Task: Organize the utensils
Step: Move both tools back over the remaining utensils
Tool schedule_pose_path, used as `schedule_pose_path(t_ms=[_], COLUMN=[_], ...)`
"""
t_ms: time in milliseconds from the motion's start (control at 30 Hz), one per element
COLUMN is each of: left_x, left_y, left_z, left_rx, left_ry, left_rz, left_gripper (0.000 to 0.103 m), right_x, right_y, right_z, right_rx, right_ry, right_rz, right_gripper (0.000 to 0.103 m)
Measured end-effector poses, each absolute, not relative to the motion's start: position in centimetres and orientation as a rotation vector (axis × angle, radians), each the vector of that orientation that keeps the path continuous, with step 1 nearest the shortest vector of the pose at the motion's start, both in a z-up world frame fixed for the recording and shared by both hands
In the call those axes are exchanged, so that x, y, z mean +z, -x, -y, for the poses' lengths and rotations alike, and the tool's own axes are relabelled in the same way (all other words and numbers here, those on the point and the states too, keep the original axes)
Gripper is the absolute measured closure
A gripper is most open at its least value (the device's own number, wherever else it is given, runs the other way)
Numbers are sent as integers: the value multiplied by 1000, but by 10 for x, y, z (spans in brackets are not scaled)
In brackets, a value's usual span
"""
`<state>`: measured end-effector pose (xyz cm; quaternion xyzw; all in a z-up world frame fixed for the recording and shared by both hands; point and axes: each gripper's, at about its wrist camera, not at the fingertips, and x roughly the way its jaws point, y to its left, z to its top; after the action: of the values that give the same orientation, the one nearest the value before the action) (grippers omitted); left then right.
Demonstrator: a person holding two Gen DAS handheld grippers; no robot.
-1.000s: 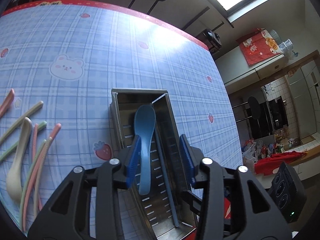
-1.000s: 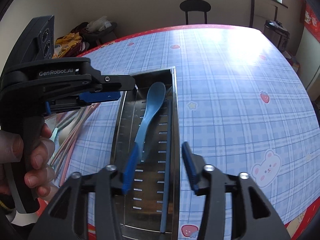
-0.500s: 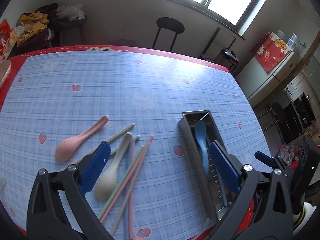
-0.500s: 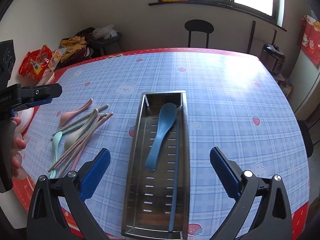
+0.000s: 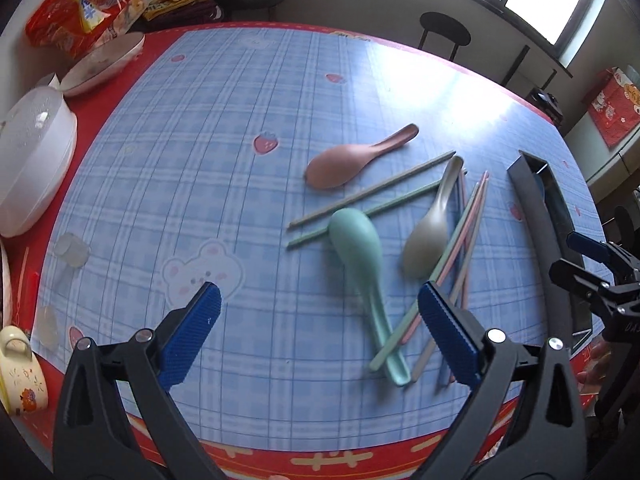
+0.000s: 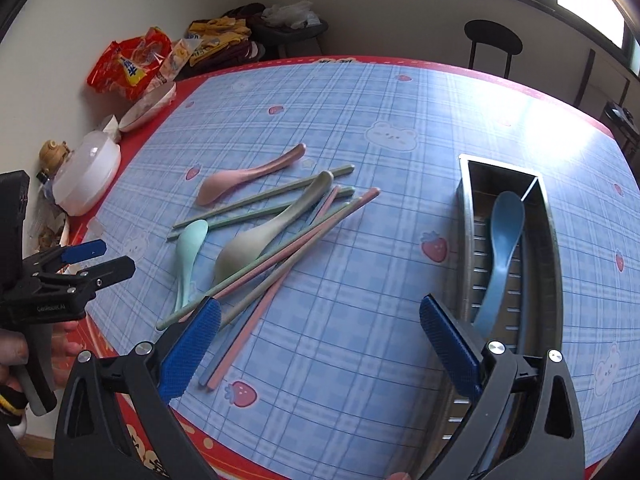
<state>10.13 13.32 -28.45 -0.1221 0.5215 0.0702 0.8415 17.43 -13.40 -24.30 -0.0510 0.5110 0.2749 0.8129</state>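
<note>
My left gripper [image 5: 320, 312] stands wide open above the tablecloth, nothing between its fingers. Just ahead of it lie a mint spoon [image 5: 360, 264], a beige spoon [image 5: 430, 228], a pink spoon [image 5: 348, 160], green chopsticks [image 5: 372, 196] and pink chopsticks [image 5: 464, 240]. My right gripper [image 6: 320, 320] is also wide open and empty, hovering between that pile and the metal tray [image 6: 466, 220]. A blue spoon [image 6: 502, 252] and a blue chopstick [image 6: 524, 280] lie in the tray. The left gripper [image 6: 108, 258] shows at the left edge of the right wrist view.
A white lidded container [image 5: 36, 160], a bowl [image 5: 104, 64] and snack bags [image 5: 80, 20] crowd the table's left side. A patterned cup [image 5: 20, 364] stands near the front left corner. A black stool [image 6: 494, 38] stands beyond the far edge.
Both grippers opened wide and drew back from the tray, leaving the blue spoon in it. The left gripper swung left over the loose utensils; the right shifted left too.
</note>
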Motion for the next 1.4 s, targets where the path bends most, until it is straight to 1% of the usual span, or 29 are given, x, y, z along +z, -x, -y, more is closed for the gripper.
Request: schedule_pose_path(t_ms=[133,333,567,1200,1300,1367,1400], left_x=[-300,-307,-314,-325,-327,-328,-329], left_y=[-93,-94,-107,-158,-162,-165,-166], left_z=[-139,-132,-118,-83,-79,-78,-77], left_rx=[137,42,-64,-242,-236,-227,-223], left_ry=[258,162,65,-75,-94,-96,-96], left_rz=[-1130,-1132,-1129,-1151,-1158,-1159,-1160], left_gripper=[6,6,6,6,6,6,6], right_x=[-259,-277,-292,-301,-303,-304,-304], right_y=[-172,-162,-158,-169,-174,-177,-175], right_z=[113,92,88,82,89,89,87], right_rx=[580,500,430,350,346,367,371], right_ry=[148,321,388,338,304,277,283], right_rz=[-1143,-1141,-1161,-1197,-1220,-1231,-1232], right_gripper=[6,6,6,6,12,23,27])
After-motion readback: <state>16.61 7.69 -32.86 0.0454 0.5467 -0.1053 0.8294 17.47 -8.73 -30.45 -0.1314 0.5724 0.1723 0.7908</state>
